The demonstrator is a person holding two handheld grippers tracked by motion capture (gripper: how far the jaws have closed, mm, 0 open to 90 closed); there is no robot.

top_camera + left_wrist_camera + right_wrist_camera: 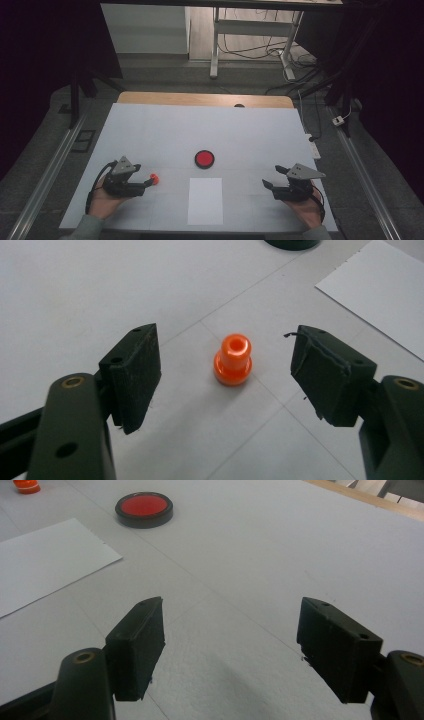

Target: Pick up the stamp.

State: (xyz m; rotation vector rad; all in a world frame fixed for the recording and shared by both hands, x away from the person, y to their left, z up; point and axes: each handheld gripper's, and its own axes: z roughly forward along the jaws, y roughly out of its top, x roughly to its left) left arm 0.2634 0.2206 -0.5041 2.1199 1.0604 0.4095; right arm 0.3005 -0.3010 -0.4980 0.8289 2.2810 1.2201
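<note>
The left gripper [225, 372] has its jaws wide apart around the small orange peg [233, 360] (upright on the white surface [150, 130], touching neither jaw). The right gripper [275, 177], jaws also apart, holds nothing.

Peg [154, 177] left of sheet [205, 201] (disc [204, 159] behind).

Red disc [292, 244] and white paper sheet [380, 292] cut off at the left gripper view's edges
</note>
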